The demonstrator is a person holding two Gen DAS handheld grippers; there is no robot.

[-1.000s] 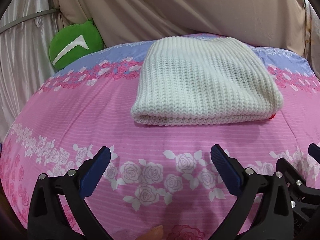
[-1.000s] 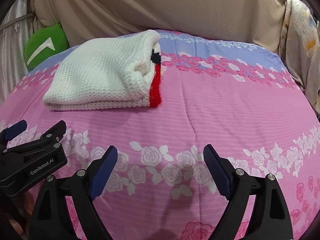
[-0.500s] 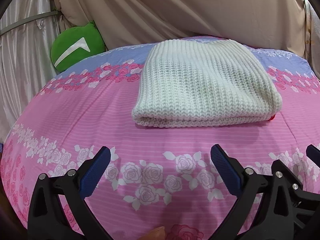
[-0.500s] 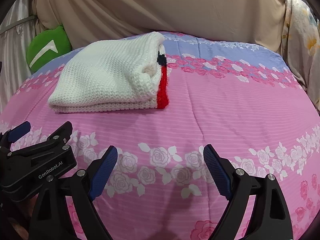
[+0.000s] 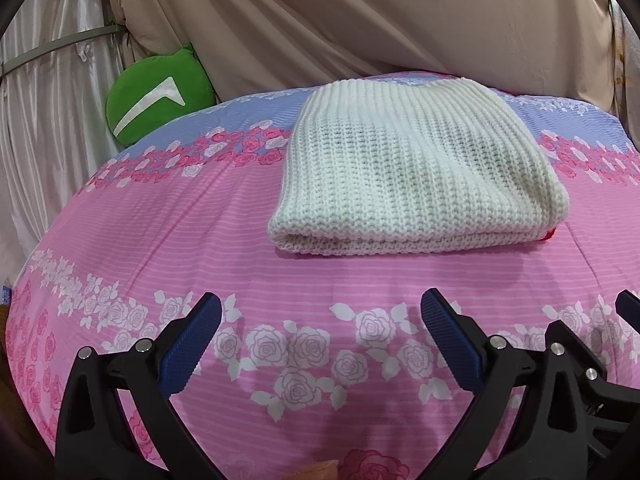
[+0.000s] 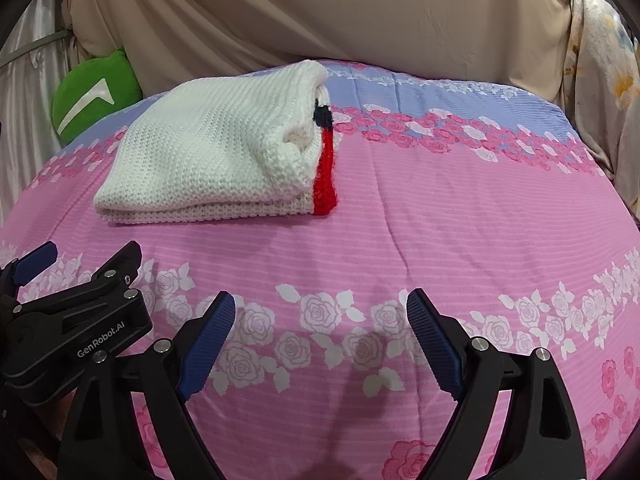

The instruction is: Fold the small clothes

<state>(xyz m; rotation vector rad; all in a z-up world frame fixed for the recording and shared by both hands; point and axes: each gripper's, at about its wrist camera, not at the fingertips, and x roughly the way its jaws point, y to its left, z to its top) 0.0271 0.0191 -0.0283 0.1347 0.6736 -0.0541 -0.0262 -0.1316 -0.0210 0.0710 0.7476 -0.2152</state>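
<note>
A white knitted garment (image 5: 412, 168) lies folded in a thick rectangle on the pink floral bed cover (image 5: 160, 240). In the right wrist view the garment (image 6: 216, 156) shows a red and dark band along its right edge. My left gripper (image 5: 320, 316) is open and empty, held back over the rose border, well short of the garment. My right gripper (image 6: 320, 316) is open and empty, to the right of the left one, whose body shows in the right wrist view (image 6: 76, 320).
A green cushion (image 5: 156, 96) sits at the back left against beige drapes (image 5: 360, 20). A floral cloth (image 6: 600, 80) hangs at the far right. The bed cover (image 6: 460, 200) spreads right of the garment.
Both grippers have drawn back and risen slightly, so the garment sits a little farther off. The garment itself has not moved.
</note>
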